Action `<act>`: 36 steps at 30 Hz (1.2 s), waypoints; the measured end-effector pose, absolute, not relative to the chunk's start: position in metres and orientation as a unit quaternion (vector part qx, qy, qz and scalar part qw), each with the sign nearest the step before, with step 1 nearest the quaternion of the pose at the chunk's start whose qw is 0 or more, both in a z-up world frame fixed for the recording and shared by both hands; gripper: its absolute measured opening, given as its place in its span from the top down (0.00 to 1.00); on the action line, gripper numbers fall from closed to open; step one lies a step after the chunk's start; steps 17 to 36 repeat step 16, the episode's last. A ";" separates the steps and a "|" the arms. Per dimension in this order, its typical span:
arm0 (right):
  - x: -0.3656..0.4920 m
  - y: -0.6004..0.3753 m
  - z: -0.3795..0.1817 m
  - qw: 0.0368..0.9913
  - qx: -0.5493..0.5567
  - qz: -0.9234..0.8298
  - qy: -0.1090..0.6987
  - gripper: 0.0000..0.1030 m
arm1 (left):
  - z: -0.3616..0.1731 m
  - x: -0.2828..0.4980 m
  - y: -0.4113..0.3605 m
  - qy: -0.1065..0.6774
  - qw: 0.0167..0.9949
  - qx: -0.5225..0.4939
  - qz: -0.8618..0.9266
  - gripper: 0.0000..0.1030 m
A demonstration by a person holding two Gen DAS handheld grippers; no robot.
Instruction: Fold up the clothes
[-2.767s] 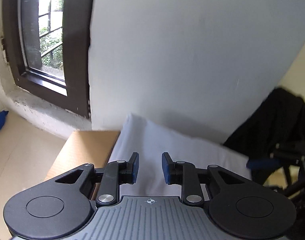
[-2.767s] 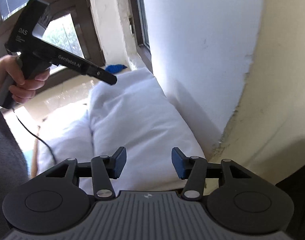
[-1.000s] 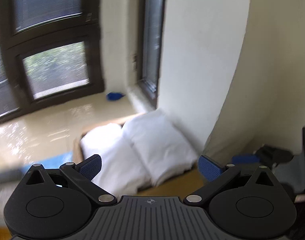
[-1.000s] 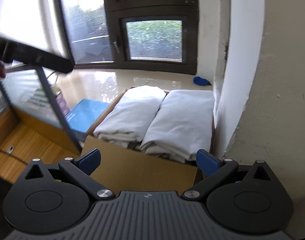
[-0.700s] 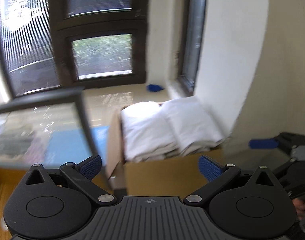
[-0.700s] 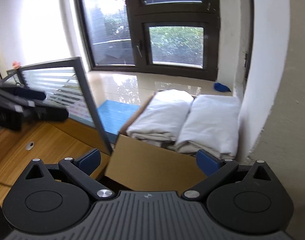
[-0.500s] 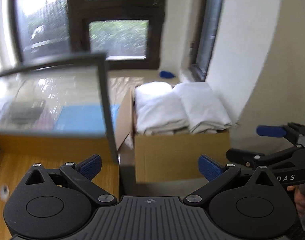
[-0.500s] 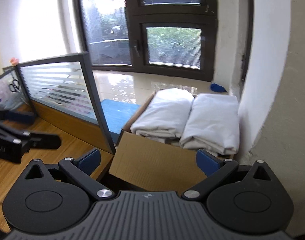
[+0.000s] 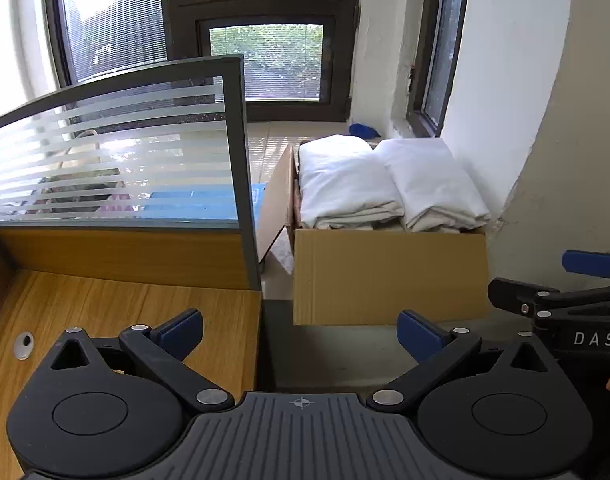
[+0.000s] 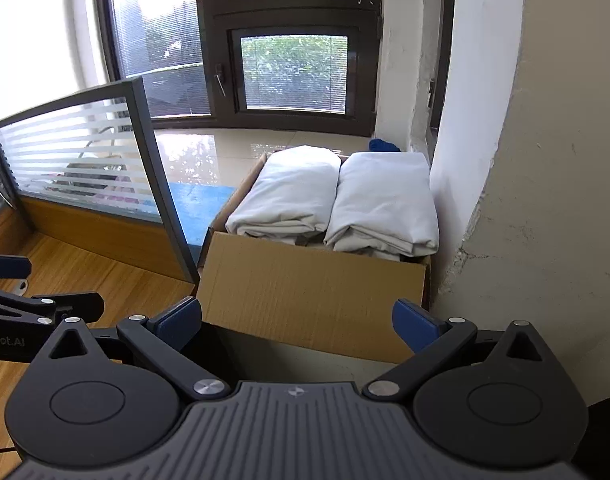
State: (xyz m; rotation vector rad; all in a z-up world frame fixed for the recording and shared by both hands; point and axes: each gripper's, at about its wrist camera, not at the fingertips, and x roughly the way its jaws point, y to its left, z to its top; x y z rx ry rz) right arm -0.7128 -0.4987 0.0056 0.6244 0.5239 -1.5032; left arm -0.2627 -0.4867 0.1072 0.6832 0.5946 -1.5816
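Two folded white garments lie side by side on top of a cardboard box (image 9: 385, 280) (image 10: 313, 292): the left one (image 9: 341, 180) (image 10: 289, 196) and the right one (image 9: 429, 184) (image 10: 385, 200). My left gripper (image 9: 301, 336) is open and empty, well back from the box, above the gap beside the desk. My right gripper (image 10: 297, 324) is also open and empty, in front of the box's near wall. In the left wrist view the right gripper (image 9: 561, 292) shows at the right edge, with a fingertip of the person's hand on it.
A wooden desk (image 9: 105, 312) (image 10: 85, 272) with a frosted striped glass partition (image 9: 117, 152) (image 10: 77, 152) stands at the left. A cream wall (image 9: 565, 160) borders the box on the right. A tiled window ledge holds a small blue object (image 9: 363, 130) behind the box.
Both grippers have pulled back from the box and opened wide. The views swung from close over the white clothes to a farther look with the desk and partition in sight.
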 end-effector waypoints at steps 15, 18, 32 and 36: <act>-0.722 -0.496 -0.011 0.632 0.295 -0.679 0.229 0.00 | 0.092 -0.284 -0.488 0.264 0.596 0.326 -0.684 0.00; -0.723 -0.495 -0.011 0.631 0.295 -0.680 0.228 0.00 | 0.093 -0.286 -0.488 0.262 0.596 0.327 -0.685 0.00; -0.723 -0.495 -0.011 0.631 0.295 -0.680 0.228 0.00 | 0.093 -0.286 -0.488 0.262 0.596 0.327 -0.685 0.00; -0.723 -0.495 -0.011 0.631 0.295 -0.680 0.228 0.00 | 0.093 -0.286 -0.488 0.262 0.596 0.327 -0.685 0.00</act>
